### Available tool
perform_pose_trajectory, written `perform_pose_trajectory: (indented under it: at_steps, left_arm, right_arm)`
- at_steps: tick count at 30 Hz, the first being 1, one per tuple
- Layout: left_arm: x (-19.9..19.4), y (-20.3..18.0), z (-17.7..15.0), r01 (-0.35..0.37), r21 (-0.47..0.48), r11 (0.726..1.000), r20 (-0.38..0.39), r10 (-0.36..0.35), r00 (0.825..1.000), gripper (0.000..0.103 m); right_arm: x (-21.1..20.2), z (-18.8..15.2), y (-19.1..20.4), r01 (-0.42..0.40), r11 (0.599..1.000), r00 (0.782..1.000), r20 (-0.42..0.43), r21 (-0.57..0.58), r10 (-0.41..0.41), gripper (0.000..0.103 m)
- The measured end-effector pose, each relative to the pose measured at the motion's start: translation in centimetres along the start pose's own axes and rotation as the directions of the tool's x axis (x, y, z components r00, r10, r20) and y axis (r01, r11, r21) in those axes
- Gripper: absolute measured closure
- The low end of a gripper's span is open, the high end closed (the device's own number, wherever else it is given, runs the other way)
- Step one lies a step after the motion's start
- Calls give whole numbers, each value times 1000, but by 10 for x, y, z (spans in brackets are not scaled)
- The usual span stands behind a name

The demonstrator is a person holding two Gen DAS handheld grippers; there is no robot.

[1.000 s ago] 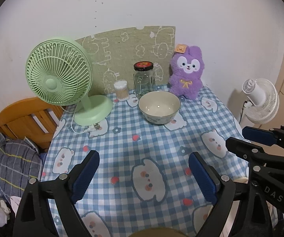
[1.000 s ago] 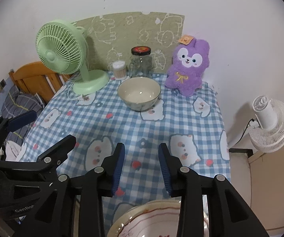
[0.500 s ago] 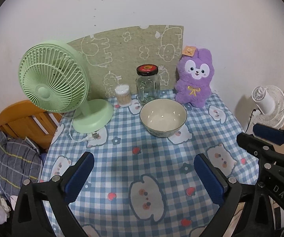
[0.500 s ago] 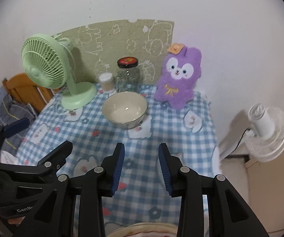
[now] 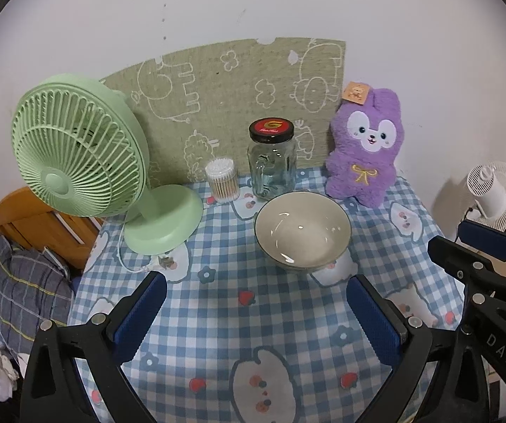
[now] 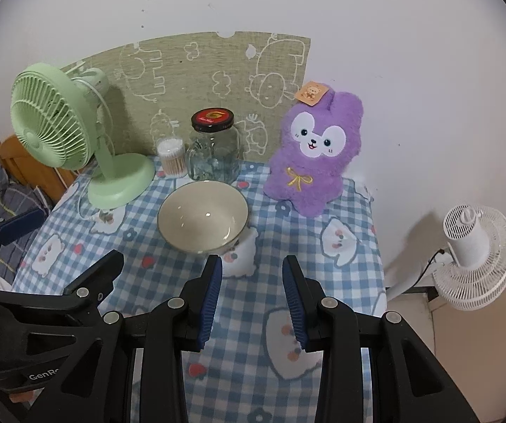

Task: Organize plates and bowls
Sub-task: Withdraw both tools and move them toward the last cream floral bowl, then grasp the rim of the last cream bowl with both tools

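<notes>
**Both grippers over the checked cloth, bowl ahead**

My left gripper (image 5: 254,312) stands with its jaws spread to their widest. The two pads are flat, blue and finely ribbed, set on matte black plastic fingers with round silver fasteners. Nothing lies between them but cloth.

My right gripper (image 6: 252,296) has its jaws at a narrow gap, pads parallel and apart, with nothing between them. Its black frame also shows at the right edge of the left wrist view.

Beneath both runs the tablecloth (image 5: 239,320), a soft blue-and-white check printed with white bear faces, small flowers and red strawberries.

The bowl (image 5: 302,232) sits upright on the cloth just beyond my fingertips. It is round, deep and glazed, with a pale cream inside, a thin dark rim line and bright glare spots on its wall. It is empty.

Behind the bowl stands a clear glass jar (image 5: 271,162) with a moulded handle and a black-and-red screw lid. Just to its left is a clear round tub of cotton swabs (image 5: 222,179). Left of these is a pastel green desk fan (image 5: 80,155) with a ribbed grille and a smooth round base. To the right sits a fuzzy purple plush rabbit (image 5: 364,151).

Against the white wall leans a coarse woven green mat (image 5: 224,98) with white outline drawings. A white fan (image 6: 475,236) stands off the table at right.
</notes>
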State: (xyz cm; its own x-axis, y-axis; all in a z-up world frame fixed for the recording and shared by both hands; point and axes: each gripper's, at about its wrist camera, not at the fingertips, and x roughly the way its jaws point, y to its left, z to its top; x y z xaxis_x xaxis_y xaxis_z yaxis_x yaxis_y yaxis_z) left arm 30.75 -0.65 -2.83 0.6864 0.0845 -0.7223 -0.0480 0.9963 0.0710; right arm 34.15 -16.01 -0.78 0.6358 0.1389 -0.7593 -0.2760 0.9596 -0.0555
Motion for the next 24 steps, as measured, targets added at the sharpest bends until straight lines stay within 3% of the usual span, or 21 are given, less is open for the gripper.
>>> perform_pose_trajectory:
  at_steps: [6, 11, 13, 15, 24]
  left_arm:
    - [22, 1, 11, -31, 14, 999, -22, 31, 999, 1]
    - [33, 0, 18, -16, 11, 1000, -29, 17, 999, 1]
    - [36, -2, 25, -16, 20, 1000, -14, 17, 1000, 1]
    - [40, -4, 31, -29, 33, 999, -7, 29, 1000, 1]
    - [86, -2, 48, -41, -4, 999, -55, 41, 998, 3]
  right_arm:
    - [21, 18, -11, -70, 994, 997, -21, 82, 72, 64]
    - [38, 31, -6, -49, 997, 998, -41, 62, 51, 63]
    - [46, 35, -8, -56, 997, 997, -49, 61, 59, 45]
    - [51, 39, -12, -47, 996, 998, -42, 73, 51, 39]
    - [98, 59, -21, -24, 994, 995, -95, 105, 34, 39]
